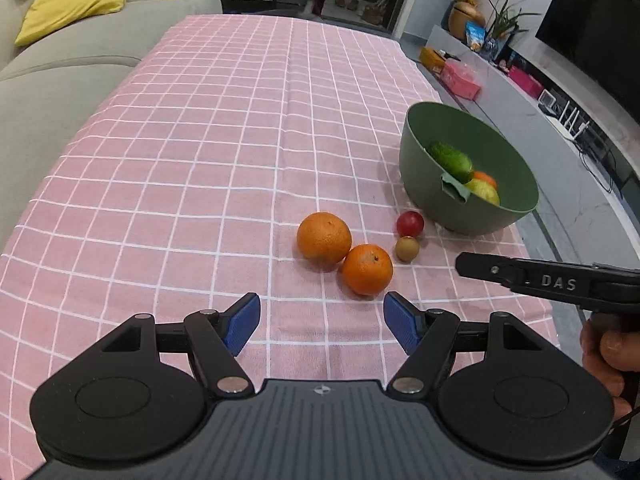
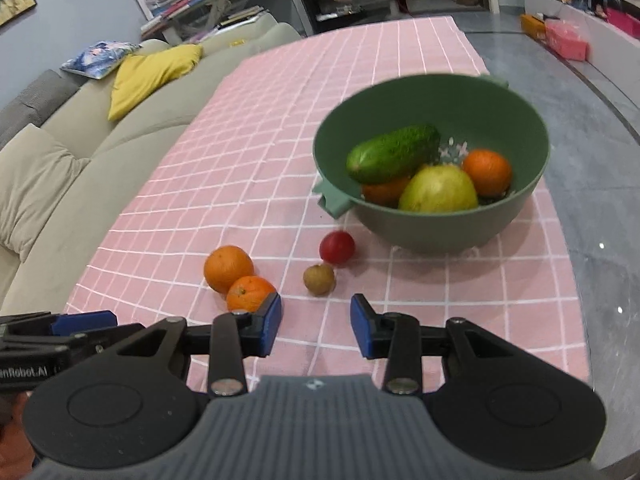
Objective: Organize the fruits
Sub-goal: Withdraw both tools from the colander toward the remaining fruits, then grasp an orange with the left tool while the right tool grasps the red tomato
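Two oranges lie touching on the pink checked cloth: the far one (image 1: 324,241) (image 2: 228,268) and the near one (image 1: 367,269) (image 2: 250,293). To their right sit a small red fruit (image 1: 410,223) (image 2: 337,247) and a small brown fruit (image 1: 407,249) (image 2: 319,279). A green bowl (image 1: 420,136) (image 2: 532,120) holds a cucumber (image 2: 394,153), a yellow-green fruit (image 2: 438,190) and oranges. My left gripper (image 1: 322,322) is open just short of the near orange, nothing between its blue pads. My right gripper (image 2: 316,326) is open and empty, just short of the brown fruit.
A beige sofa (image 1: 60,80) with a yellow cushion (image 2: 152,72) runs along the table's left side. The table's right edge lies close behind the bowl, with grey floor and a low shelf (image 1: 540,120) beyond. A hand (image 1: 608,352) holds the right gripper.
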The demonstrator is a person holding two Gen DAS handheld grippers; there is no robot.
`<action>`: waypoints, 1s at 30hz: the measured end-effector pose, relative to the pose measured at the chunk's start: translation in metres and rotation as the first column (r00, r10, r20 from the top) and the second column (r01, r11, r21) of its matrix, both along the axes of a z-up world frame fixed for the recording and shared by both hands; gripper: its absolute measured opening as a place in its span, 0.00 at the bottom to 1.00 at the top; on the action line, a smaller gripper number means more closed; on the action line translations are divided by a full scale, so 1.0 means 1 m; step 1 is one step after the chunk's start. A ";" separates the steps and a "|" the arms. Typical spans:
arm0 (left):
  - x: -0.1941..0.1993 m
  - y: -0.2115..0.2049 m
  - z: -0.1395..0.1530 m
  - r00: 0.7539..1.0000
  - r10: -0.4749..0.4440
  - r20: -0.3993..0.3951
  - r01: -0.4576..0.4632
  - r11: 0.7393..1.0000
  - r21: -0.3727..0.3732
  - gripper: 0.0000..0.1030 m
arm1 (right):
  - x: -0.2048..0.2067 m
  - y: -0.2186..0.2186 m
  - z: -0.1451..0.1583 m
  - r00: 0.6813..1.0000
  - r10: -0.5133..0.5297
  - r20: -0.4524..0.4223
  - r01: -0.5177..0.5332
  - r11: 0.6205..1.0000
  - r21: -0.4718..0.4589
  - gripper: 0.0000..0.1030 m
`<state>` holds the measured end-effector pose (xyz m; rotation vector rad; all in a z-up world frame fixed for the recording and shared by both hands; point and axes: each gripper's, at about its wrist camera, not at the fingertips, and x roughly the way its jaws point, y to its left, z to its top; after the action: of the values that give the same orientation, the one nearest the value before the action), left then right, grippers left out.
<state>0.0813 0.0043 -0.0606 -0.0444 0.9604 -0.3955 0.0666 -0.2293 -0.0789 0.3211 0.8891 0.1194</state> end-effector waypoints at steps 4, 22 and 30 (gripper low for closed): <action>0.012 -0.001 -0.007 1.000 0.014 -0.013 -0.014 1.000 -0.009 0.81 | 0.009 0.005 -0.009 1.000 -0.009 -0.017 0.009 1.000 -0.001 0.35; 0.059 -0.007 -0.024 0.998 0.030 -0.046 -0.032 0.998 -0.045 0.80 | 0.039 0.015 -0.025 0.999 -0.035 -0.007 0.035 0.999 -0.016 0.35; 0.079 -0.016 -0.032 0.999 0.019 -0.050 -0.021 0.999 -0.044 0.80 | 0.060 0.013 -0.039 0.989 -0.149 -0.017 0.148 0.989 -0.017 0.35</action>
<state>0.1600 -0.0116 -0.0921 -0.1046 0.9998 -0.3987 0.1268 -0.2158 -0.1176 0.3727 0.8807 -0.0287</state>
